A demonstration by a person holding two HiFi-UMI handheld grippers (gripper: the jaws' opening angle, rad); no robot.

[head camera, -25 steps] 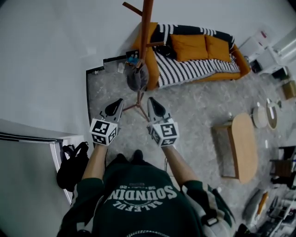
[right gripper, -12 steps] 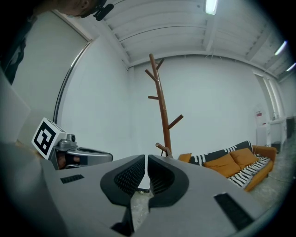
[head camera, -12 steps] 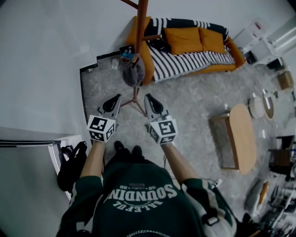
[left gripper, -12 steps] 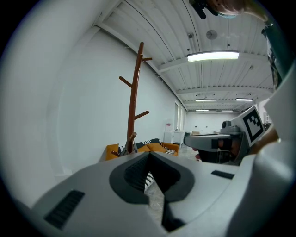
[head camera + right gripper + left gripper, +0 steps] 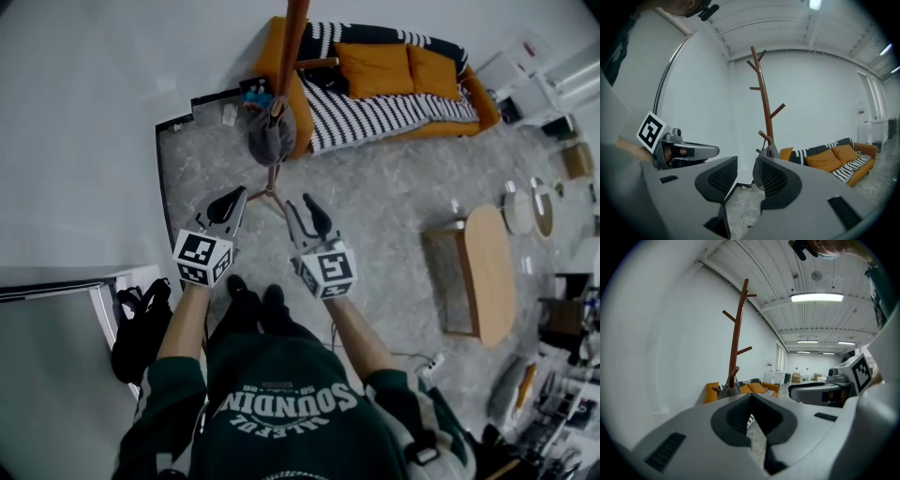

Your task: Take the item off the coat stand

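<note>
One coat stand (image 5: 292, 37), one grey bag (image 5: 270, 139) hung on a low peg, well apart from both tongs. Clenched on nothing: left tongs (image 5: 240, 192). Released, just been spreading, gap bare: right tongs (image 5: 298, 201). One sofa (image 5: 473, 98), two orange cushions (image 5: 375, 67). Upper pegs only in the two gripper views; oval coffee table (image 5: 492, 281) only in the head view. Bare floor (image 5: 375, 216) up to the stand's base, wall (image 5: 84, 112) close at left.

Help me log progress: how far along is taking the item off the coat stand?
Done: nothing; the grey item hangs on the coat stand. In hand: the right hand-held gripper has just been opening its jaws, empty, short of the stand; the left hand-held gripper is shut. Left: reach, grip, lift it off.
</note>
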